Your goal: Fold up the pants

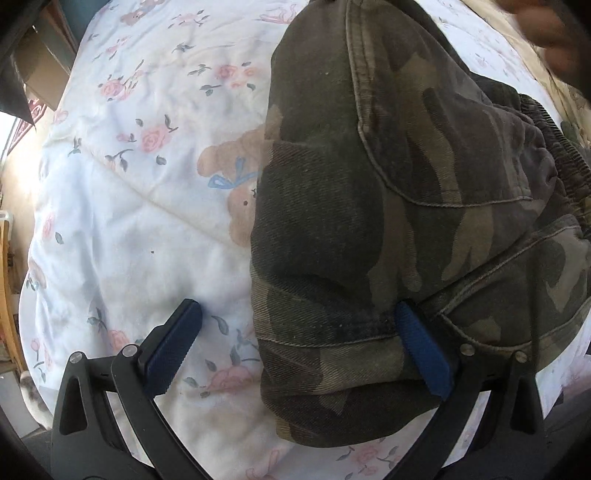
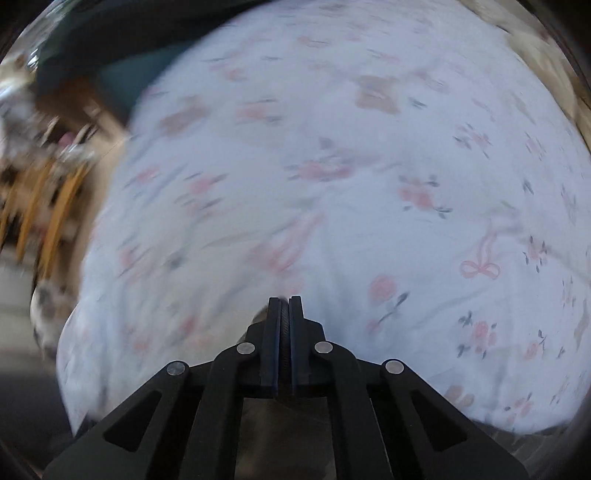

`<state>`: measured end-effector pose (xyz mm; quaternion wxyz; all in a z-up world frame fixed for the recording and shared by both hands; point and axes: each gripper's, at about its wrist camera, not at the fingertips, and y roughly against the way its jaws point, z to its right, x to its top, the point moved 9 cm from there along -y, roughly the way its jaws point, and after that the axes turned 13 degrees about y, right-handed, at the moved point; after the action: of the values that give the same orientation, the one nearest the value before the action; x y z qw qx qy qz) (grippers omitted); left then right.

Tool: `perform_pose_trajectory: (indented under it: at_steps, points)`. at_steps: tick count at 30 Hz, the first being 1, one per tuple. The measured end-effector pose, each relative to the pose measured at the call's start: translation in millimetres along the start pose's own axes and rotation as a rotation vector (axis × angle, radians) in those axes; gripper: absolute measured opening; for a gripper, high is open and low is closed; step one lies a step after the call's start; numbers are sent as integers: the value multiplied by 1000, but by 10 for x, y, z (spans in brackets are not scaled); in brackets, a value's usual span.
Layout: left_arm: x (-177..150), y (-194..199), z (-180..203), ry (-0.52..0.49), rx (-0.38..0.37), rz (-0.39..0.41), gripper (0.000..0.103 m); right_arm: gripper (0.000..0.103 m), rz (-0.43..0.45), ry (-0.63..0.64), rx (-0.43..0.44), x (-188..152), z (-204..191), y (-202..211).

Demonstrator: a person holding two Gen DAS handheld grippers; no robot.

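Observation:
Camouflage pants [image 1: 388, 184] lie folded in a thick bundle on a white bedsheet [image 1: 147, 203] printed with roses and bears. The elastic waistband [image 1: 554, 155] is at the right. My left gripper [image 1: 297, 308] points down over the bundle's near left edge and is open wide. Its right finger [image 1: 421, 350] rests on the fabric and its left finger [image 1: 173, 347] hangs over bare sheet. In the blurred right wrist view, my right gripper [image 2: 284, 302] is shut above the sheet [image 2: 332, 184], with nothing showing between its pads. The pants do not show in that view.
A blurred hand [image 1: 546, 33] is at the top right corner. Wooden furniture [image 2: 55, 206] and a mottled white and grey thing [image 2: 48, 306] stand off the bed's left edge. A dark teal object [image 2: 110, 66] lies at the far left corner of the bed.

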<state>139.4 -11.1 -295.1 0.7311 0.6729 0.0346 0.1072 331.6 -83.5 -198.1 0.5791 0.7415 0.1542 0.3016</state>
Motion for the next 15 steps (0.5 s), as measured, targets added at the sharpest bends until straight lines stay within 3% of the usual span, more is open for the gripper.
perform_pose_trajectory:
  at_steps: [4, 8, 10, 12, 14, 15]
  points:
    - [-52, 55, 80, -6, -3, 2, 103, 0, 26, -18, -61, 103, 183, 32]
    - [-18, 115, 79, -6, -6, -6, 103, 1, 146, 25, -142, 170, 279, 603]
    - [-5, 125, 90, -7, 4, -6, 103, 2, 184, 26, -130, 148, 323, 860]
    - [18, 139, 101, -10, 10, -2, 103, 7, 131, 43, -44, 91, 242, 803]
    - [30, 162, 149, -15, 15, 4, 103, 8, 48, 89, -15, -56, 157, 614]
    - [35, 166, 162, -15, 16, 4, 103, 24, 19, 112, -20, -109, 128, 520]
